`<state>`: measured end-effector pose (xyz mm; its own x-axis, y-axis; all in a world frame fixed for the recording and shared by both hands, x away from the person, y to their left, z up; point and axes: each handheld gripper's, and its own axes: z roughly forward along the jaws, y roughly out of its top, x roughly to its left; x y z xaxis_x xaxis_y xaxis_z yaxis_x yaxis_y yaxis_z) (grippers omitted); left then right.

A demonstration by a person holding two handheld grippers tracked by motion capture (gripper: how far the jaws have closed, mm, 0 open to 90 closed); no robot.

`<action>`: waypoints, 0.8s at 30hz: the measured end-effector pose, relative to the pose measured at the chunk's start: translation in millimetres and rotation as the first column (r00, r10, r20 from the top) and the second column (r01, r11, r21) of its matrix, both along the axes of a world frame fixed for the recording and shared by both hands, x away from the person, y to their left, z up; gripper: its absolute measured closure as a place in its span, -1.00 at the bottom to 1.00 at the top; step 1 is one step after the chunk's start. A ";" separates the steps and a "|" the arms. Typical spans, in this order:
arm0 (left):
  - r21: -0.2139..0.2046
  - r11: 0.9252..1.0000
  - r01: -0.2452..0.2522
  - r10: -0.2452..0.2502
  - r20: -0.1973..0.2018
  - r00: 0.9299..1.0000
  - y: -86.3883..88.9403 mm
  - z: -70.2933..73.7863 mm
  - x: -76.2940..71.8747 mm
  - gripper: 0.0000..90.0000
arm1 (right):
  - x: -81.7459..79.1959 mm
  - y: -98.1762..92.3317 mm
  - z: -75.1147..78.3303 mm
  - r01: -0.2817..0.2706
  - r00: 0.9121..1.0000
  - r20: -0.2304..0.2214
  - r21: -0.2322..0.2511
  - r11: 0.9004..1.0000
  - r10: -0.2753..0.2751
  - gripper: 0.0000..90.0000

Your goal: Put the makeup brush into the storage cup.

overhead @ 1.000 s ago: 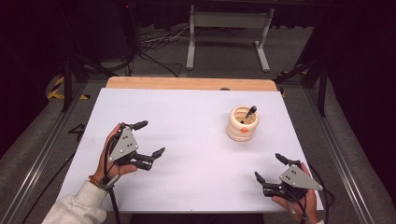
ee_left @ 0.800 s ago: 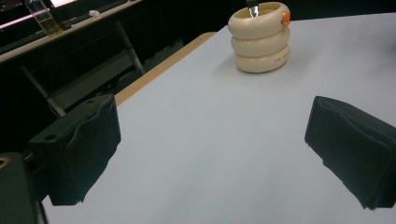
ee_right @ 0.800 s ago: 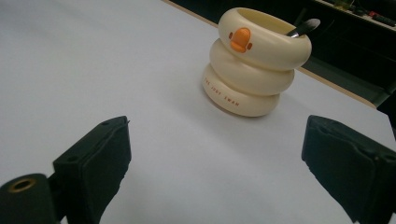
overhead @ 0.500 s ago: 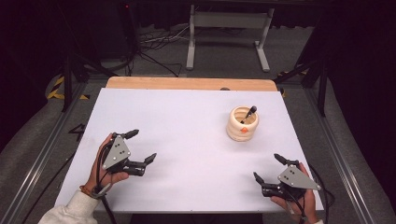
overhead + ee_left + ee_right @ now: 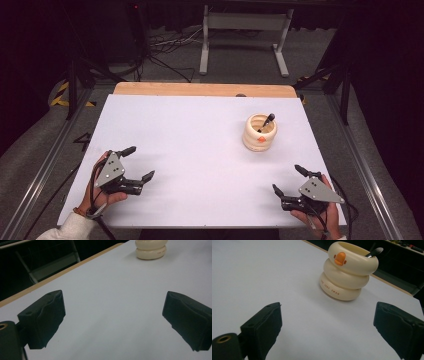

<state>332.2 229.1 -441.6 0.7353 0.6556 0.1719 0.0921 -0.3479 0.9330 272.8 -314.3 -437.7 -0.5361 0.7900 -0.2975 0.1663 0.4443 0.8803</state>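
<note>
A cream ringed pen holder (image 5: 259, 132) with an orange duck bill stands upright on the right half of the white table (image 5: 200, 130); a dark pen (image 5: 266, 121) leans out of it. The holder (image 5: 348, 271) sits ahead of my right gripper (image 5: 327, 327), and its base (image 5: 150, 249) appears far off at the top of the left gripper view. My left gripper (image 5: 138, 163) rests open near the front left edge, holding nothing. My right gripper (image 5: 288, 179) stands open near the front right edge, also holding nothing.
A wooden strip (image 5: 200, 90) borders the table's far edge. Beyond it stand a metal frame (image 5: 245, 30) and cables on the floor. Metal rails (image 5: 370, 170) run along both sides of the table.
My left gripper has drawn back toward the front left corner of the table. The right gripper has barely shifted. Both stay open.
</note>
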 end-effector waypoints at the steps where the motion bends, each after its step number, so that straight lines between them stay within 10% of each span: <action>1: 0.003 1.000 -0.008 0.008 -0.009 1.000 4.2 -2.4 -0.7 -0.88 | 0.1 -0.4 0.1 0.001 1.000 0.001 0.000 1.000 -0.001 -0.80; 24: -0.112 0.986 -0.124 0.120 -0.040 0.992 40.5 -14.1 -35.0 -0.86 | 0.1 -2.2 -0.1 -0.001 1.000 0.007 0.002 1.000 0.001 -0.79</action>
<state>297.2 269.7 -455.7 0.6526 0.7547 0.0678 0.1591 -0.2240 0.9615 273.0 -316.5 -437.8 -0.5352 0.7899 -0.2994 0.1598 0.4427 0.8823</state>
